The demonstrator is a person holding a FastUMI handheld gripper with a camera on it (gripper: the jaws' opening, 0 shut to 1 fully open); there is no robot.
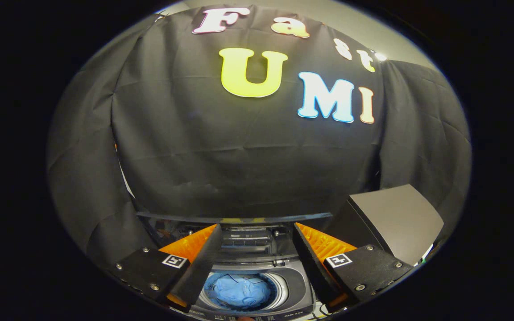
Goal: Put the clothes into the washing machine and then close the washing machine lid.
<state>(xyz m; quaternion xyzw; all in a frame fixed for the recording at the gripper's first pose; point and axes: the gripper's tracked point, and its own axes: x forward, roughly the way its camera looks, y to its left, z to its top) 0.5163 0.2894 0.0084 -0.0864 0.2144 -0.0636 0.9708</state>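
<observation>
Your gripper (254, 249) sits closest to the lens, its two fingers spread wide apart with nothing held between them and nothing touching either one. Going from left to right, your left finger (199, 267) angles in over the left rim of the washing machine (299, 285), then comes the round drum opening, then your right finger (310, 263) over the right rim. Down in that drum, framed in the gap between your fingers, lies the blue clothing (239, 290), bunched in a crumpled heap and well below the fingertips. Just beyond the fingers the lid (234, 217) stands raised at the back of the machine, so the top is open. Farther right, past your right finger, a dark box with a pale grey sloping face (395, 223) stands beside the machine, against the black cloth wall (239, 156).
</observation>
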